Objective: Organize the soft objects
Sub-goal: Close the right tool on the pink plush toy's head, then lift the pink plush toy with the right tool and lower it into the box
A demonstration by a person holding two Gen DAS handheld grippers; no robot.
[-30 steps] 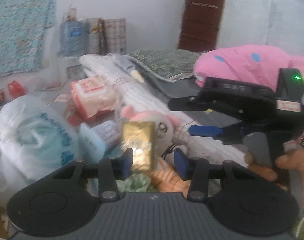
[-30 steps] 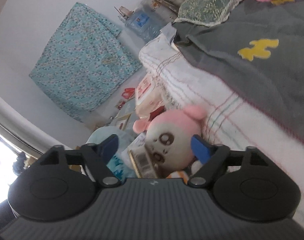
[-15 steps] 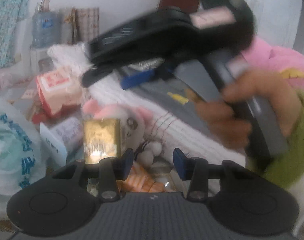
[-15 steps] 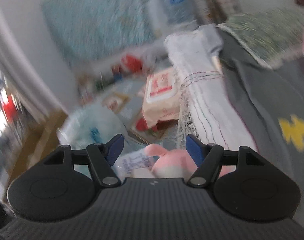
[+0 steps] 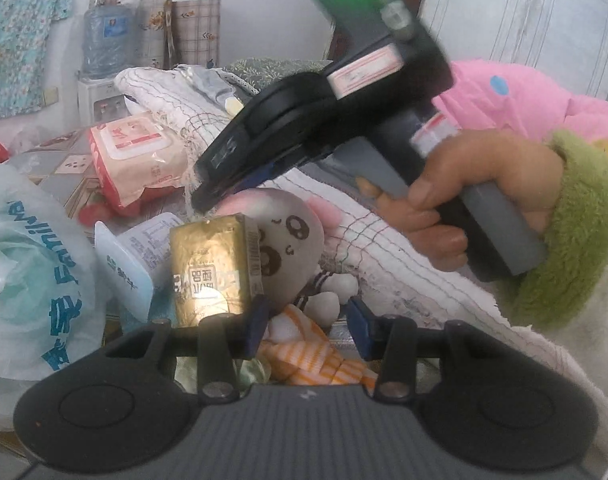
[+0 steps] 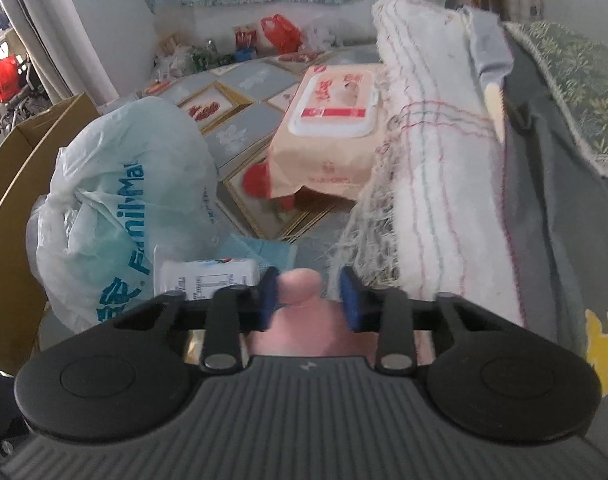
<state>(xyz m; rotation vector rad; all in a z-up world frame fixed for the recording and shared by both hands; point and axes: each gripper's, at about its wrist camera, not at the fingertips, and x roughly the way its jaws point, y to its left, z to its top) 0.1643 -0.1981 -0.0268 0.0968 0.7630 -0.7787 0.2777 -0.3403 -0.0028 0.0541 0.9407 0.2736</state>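
Note:
A pink-and-white plush toy (image 5: 292,240) lies against a white fringed blanket (image 6: 436,184). My right gripper (image 6: 309,298) points down onto the toy's head, jaws closing, with its pink top (image 6: 300,284) pinched between the blue pads. In the left wrist view the right gripper (image 5: 208,202) rests on the toy, held by a hand (image 5: 464,192) in a green fuzzy sleeve. My left gripper (image 5: 308,330) hangs open just in front of the toy, above an orange striped cloth (image 5: 312,356), gripping nothing. A gold box (image 5: 210,268) stands by its left finger.
A wet-wipes pack (image 6: 332,128) lies beyond the toy, a tied plastic bag (image 6: 120,200) to the left and a blue-white packet (image 6: 208,276) beside the toy. A cardboard box (image 6: 8,184) stands far left. A big pink plush (image 5: 524,96) lies on the grey bedding behind.
The right gripper rolled upright, swung across and came down on the plush toy's head, and its jaws narrowed onto the pink top. The left gripper drifted slightly closer to the toy.

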